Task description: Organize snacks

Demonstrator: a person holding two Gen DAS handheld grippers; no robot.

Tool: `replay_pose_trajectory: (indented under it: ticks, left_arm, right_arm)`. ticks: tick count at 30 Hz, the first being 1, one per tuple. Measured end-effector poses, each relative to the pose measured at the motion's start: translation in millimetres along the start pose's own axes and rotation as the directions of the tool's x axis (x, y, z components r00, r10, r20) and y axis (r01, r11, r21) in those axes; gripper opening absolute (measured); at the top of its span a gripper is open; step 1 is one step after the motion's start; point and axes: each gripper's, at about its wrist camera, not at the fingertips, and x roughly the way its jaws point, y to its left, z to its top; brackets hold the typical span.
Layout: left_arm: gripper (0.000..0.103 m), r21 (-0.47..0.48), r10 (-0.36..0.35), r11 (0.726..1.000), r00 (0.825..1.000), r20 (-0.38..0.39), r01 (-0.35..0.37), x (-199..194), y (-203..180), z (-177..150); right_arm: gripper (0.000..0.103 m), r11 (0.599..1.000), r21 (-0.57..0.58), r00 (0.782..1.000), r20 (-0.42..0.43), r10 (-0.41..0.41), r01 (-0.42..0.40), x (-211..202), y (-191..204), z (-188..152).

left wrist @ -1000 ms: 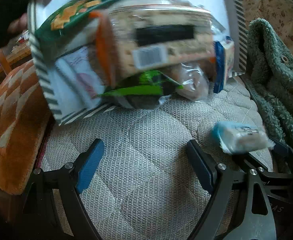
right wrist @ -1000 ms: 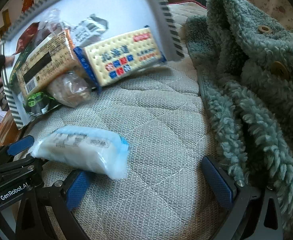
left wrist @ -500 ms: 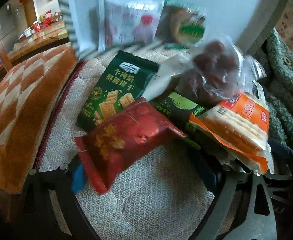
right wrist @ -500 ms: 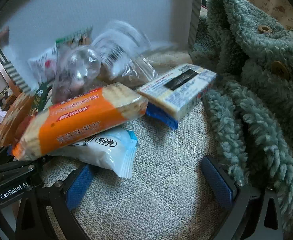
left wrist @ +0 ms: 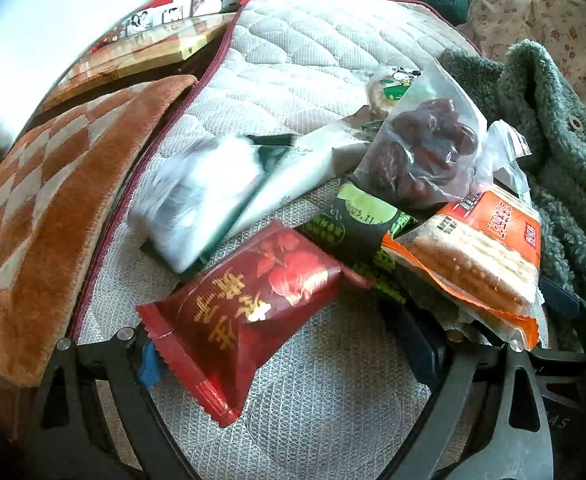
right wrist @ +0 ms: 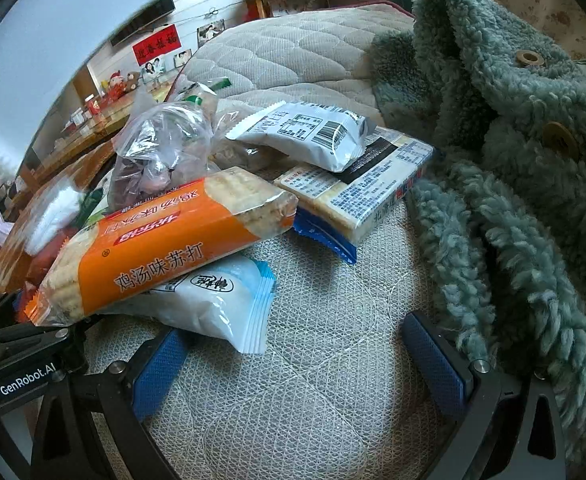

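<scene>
The snacks lay in a loose heap on the quilted mattress (right wrist: 325,360), just ahead of both claws. The left claw (left wrist: 289,344) stood spread wide, gripping nothing; a red packet (left wrist: 245,312) lay across its gap, one end covering the left pad, and reached toward twelve o'clock. At its two o'clock, an orange cracker pack (left wrist: 481,256) rested over a dark green packet (left wrist: 357,232), with a clear bag of dates (left wrist: 425,156) behind them. At eleven o'clock lay a blurred white packet (left wrist: 197,200).

The right claw (right wrist: 301,368) was likewise wide open and empty. At its eleven o'clock, a pale blue packet (right wrist: 213,300) touched the left pad's tip, under the orange crackers. At twelve o'clock sat a blue cracker box (right wrist: 361,192) with a white pouch (right wrist: 305,132) on top. A teal fleece coat (right wrist: 513,168) lay bunched from one to three o'clock.
</scene>
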Motion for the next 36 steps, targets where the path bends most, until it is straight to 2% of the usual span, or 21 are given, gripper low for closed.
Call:
replay_pose_trajectory:
  ticks: [23,33,36]
  left_arm:
    - [0.093,0.0,-0.001,1.0,1.0,0.0,0.001,0.3,3.0,-1.5]
    - [0.093,0.001,0.001,1.0,1.0,0.0,-0.001,0.3,2.6,-1.4]
    - [0.097,0.004,0.02,1.0,1.0,0.001,-0.02,0.3,2.9,-1.4]
  right_arm:
    - [0.103,1.0,-0.001,1.0,-0.003,0.001,-0.001,0.0,0.0,-0.4]
    - [0.103,0.999,0.0,0.999,-0.022,0.035,-0.035,-0.9,-3.5,1.2]
    - [0.103,1.0,-0.001,0.999,-0.029,0.031,-0.031,-0.5,-3.1,3.0]
